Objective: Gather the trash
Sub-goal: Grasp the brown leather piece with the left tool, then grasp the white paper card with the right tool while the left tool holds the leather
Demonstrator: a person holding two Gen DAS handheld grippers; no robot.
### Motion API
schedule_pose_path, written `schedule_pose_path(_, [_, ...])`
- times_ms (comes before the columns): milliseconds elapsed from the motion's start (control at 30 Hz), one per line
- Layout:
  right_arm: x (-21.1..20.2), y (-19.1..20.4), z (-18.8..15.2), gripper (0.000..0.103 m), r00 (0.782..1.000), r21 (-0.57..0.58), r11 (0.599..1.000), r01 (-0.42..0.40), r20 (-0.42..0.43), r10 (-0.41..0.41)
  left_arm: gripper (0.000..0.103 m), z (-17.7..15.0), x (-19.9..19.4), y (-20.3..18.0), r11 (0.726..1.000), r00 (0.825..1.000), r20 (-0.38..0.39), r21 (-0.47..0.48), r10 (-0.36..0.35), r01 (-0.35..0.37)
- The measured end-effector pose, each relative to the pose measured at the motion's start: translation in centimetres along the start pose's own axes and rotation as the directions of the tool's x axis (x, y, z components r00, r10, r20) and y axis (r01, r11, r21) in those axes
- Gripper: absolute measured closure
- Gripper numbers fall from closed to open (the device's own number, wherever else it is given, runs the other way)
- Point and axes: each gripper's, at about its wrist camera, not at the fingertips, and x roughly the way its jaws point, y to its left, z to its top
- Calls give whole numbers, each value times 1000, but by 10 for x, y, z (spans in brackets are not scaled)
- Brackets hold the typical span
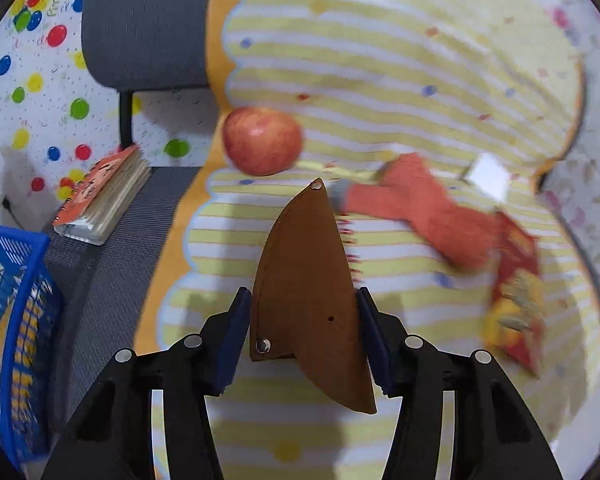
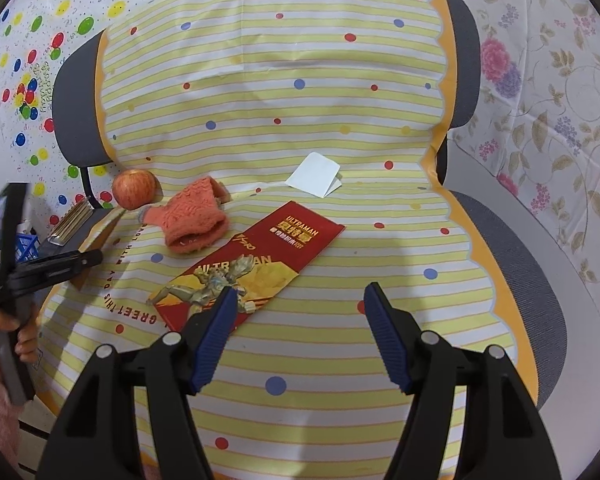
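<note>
While the left gripper [image 1: 303, 332] points down at the striped cloth [image 1: 380, 60], its blue pads [image 1: 236, 332] sit against both edges of a brown leather sheath [image 1: 304, 280], clamped on it; the sheath's pointed tip aims toward a red apple [image 1: 262, 140]. Apple lies near the cloth's scalloped orange edge. An orange sock [image 1: 416, 204] lies just right of the tip, blurred here. A white card [image 1: 488, 176] sits beyond the sock. A red packet [image 1: 516, 292] lies right of the sheath, one end touching the sock. Blue basket [image 1: 12, 320] at far left, beside the chair seat; a spiral notebook [image 1: 104, 196] rests on that seat.

Right gripper [image 2: 300, 328] hovers over the cloth, jaws apart, nothing between them. The packet's near end lies just past its left pad. A hand [image 2: 8, 336] shows at the left edge.
</note>
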Motion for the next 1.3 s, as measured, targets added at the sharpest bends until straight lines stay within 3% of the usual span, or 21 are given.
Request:
schedule_pose_path(167, [15,4,0,38,999,17,1000,-21,-42,22,50,-7,-21,-29,996,996,41,44,-82,80])
schedule_pose_path(267, [23,13,-4,28,996,28,998,-55,-72,57,50,-8,-25,-38,994,994,50,64,-97,93])
schedule_pose_path(333, [29,29,-10,22,993,-15,997,-76,-96,74,50,-9,-25,-39,994,994,52,69,-93,89])
schedule_pose_path(467, [39,62,-22,22,990,-137,988,-77,-127,59,50,-12,-26,-30,995,995,50,58,-89,86])
schedule_pose_path(667, [54,90,-28,22,993,-284,959,-3,-111,-30,50,-17,-27,-18,996,995,41,30,-90,89])
schedule_pose_path(833, [65,104,-26,24,998,-367,929,45,-31,-61,50,-19,-26,-13,995,995,39,19,-94,93])
schedule_pose_path(967, [76,105,-19,35,999,-357,934,18,-32,-32,49,-19,-27,-11,996,995,42,19,-93,92])
schedule_pose_path(1033, [77,109,-18,55,999,-354,935,-9,-43,-7,49,-19,-28,-11,996,995,42,17,-91,90])
schedule_pose_path(1067, [76,112,-18,61,999,-360,933,-19,-48,2,49,-20,-29,-10,996,995,43,16,-91,90])
schedule_pose_path(1133, [71,118,-17,85,999,-387,922,29,-15,-37,49,-21,-32,-9,996,995,48,17,-90,89])
schedule_pose_path(1300, [28,95,-2,97,994,-319,944,78,95,-50,49,-22,-47,-11,995,993,75,38,-91,89])
